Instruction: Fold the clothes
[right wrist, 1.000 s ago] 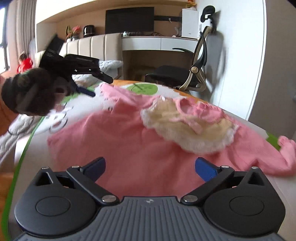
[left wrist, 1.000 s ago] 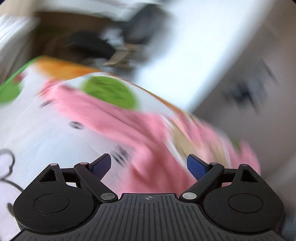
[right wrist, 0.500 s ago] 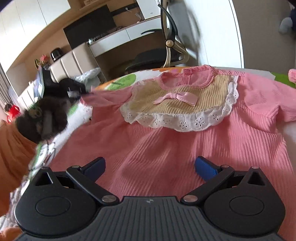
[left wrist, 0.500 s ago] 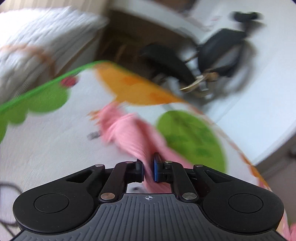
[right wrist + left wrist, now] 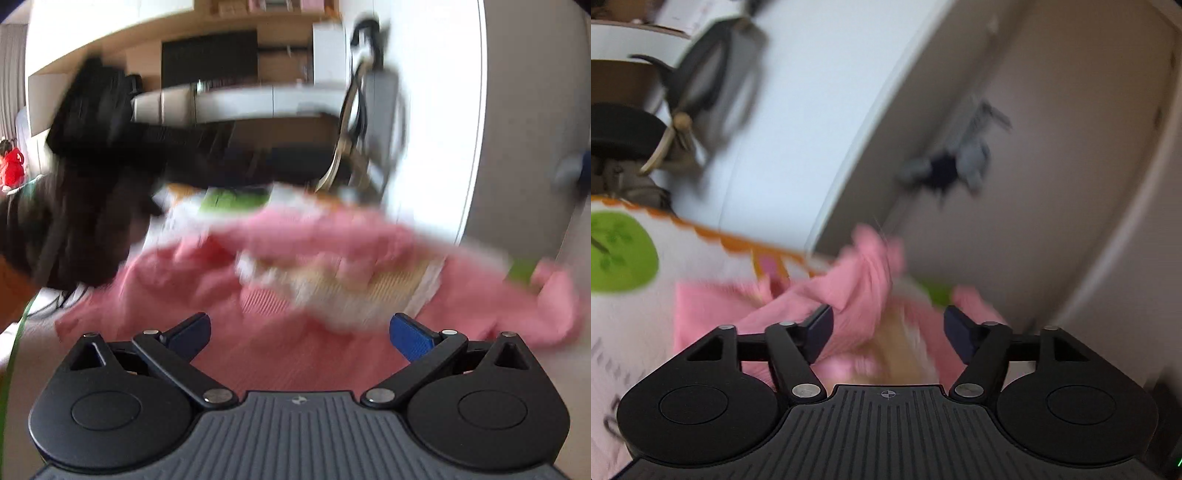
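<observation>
The pink top (image 5: 314,354) lies spread on the printed mat (image 5: 646,325), its cream lace bib (image 5: 351,291) just beyond the right claw (image 5: 300,332), whose fingers stand wide apart above the cloth, holding nothing. The left claw (image 5: 888,328) is likewise apart, with a rumpled pink sleeve (image 5: 864,280) just beyond its fingers. Both views are blurred.
</observation>
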